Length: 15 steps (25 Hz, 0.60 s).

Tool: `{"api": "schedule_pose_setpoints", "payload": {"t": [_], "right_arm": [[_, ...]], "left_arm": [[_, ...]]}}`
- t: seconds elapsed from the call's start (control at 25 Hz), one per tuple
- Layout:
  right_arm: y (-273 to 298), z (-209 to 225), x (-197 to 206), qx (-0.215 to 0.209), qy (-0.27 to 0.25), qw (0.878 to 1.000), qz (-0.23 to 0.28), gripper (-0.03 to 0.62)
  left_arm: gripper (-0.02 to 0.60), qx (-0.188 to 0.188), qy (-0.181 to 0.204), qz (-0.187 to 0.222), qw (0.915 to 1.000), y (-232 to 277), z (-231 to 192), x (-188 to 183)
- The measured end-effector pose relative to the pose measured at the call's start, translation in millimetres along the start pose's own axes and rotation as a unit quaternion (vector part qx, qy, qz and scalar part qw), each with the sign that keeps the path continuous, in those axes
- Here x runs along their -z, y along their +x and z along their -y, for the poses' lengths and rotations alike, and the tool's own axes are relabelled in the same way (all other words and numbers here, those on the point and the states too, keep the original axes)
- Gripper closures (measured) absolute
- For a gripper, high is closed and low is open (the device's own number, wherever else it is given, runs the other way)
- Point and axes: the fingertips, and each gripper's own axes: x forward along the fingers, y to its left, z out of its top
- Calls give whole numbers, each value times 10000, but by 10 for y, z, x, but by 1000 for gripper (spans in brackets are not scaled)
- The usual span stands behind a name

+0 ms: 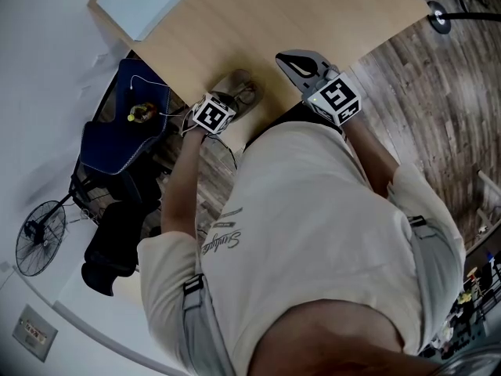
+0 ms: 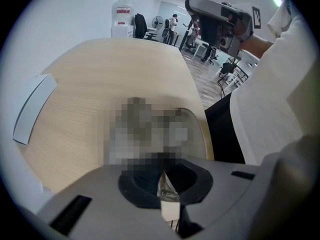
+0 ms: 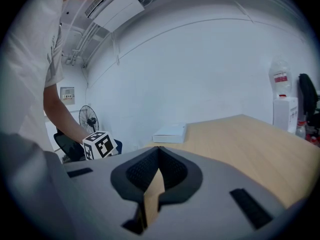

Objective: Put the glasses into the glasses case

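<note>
A grey-brown glasses case [image 1: 244, 83] lies at the near edge of the wooden table [image 1: 258, 14], right in front of my body. My left gripper [image 1: 231, 99] is at the case. In the left gripper view its jaws are shut [image 2: 165, 178] on a thin shiny piece of the glasses [image 2: 166, 188]; a mosaic patch hides what lies just ahead. My right gripper [image 1: 296, 63] hovers over the table edge to the right of the case. It is shut [image 3: 159, 155] with nothing in it, only a slit between the jaws.
A flat white box [image 1: 141, 2] sits at the table's far left corner. To the left of the table stand a blue chair [image 1: 121, 128] with small items on it and a floor fan [image 1: 39, 237]. Wood floor lies to the right.
</note>
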Motion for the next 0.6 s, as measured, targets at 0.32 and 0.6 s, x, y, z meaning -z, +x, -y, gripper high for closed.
{"api": "schedule_pose_setpoints", "payload": {"t": [0.32, 0.6], "right_arm": [[77, -284, -136, -210, -217, 9995, 61, 599], [161, -442, -255, -333, -425, 9985, 36, 599]], "left_arm": [[551, -156, -124, 201, 9996, -169, 49, -34], [551, -317, -244, 533, 9978, -306, -17, -78]]}}
